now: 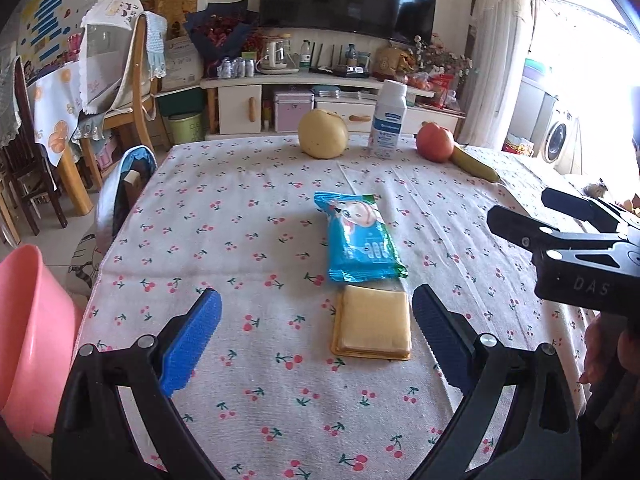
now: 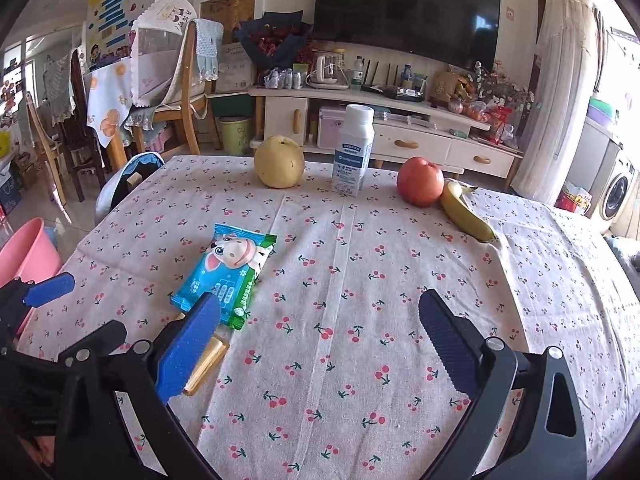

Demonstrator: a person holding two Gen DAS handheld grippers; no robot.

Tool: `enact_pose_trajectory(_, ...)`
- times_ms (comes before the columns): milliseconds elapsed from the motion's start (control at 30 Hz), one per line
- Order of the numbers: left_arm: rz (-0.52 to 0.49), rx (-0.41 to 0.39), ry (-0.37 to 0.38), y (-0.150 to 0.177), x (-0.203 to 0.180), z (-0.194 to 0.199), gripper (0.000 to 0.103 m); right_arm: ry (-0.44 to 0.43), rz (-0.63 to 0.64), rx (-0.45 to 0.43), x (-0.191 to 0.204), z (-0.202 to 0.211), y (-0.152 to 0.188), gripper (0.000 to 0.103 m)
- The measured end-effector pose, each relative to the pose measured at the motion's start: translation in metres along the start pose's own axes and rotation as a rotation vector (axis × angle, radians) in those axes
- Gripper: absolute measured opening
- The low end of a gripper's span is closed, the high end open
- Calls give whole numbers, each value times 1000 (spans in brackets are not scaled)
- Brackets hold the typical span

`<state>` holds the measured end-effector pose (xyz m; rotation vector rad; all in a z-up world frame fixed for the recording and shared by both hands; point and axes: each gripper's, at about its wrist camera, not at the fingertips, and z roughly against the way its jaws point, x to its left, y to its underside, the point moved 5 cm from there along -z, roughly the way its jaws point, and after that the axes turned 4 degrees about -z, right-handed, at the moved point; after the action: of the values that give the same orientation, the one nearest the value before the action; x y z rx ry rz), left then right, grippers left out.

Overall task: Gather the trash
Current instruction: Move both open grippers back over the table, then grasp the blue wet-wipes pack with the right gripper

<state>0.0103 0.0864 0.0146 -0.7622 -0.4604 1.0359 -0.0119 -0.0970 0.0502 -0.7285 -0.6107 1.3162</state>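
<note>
A blue snack wrapper (image 1: pixel 360 240) lies mid-table on the cherry-print cloth (image 1: pixel 240 248); it also shows in the right wrist view (image 2: pixel 228 272). A flat yellow packet (image 1: pixel 374 326) lies just in front of it, partly hidden behind my right gripper's left finger in the right wrist view (image 2: pixel 208 364). My left gripper (image 1: pixel 316 336) is open and empty, low over the table with the yellow packet between its fingers. My right gripper (image 2: pixel 320 340) is open and empty, right of the wrapper; it shows in the left wrist view (image 1: pixel 516 212).
A pink bin (image 1: pixel 28 336) stands off the table's left edge, also in the right wrist view (image 2: pixel 24 256). At the far edge stand a yellow pear (image 2: pixel 279 162), a white bottle (image 2: pixel 353 152), a red apple (image 2: pixel 420 181) and a banana (image 2: pixel 466 212). Chairs stand at the left.
</note>
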Motion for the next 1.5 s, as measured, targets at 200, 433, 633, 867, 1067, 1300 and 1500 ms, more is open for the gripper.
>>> enact_pose_trajectory(200,-45,28,40,5,-23,-11,97,7,-5,12,-4,-5,0,98)
enact_pose_trajectory(433,-88,75,63,7,-41,-25,96,9,-12,32,-7,-15,-1,98)
enact_pose_trajectory(633,-81,131,63,9,-43,-40,96,-35,-39,82,-7,-28,-1,98)
enact_pose_trajectory(867,-48,189,50,12,-37,-55,96,-175,-134,190,-1,-52,-1,98)
enact_pose_trajectory(1067,-33,213,39,15,-34,-63,91,-262,-183,250,7,-71,-1,98)
enact_pose_trajectory(1300,-37,223,27,17,-33,-67,77,-305,-200,271,15,-86,-3,98)
enact_pose_trajectory(1500,-25,215,22,16,-28,-65,62,-321,-149,249,29,-94,-12,98)
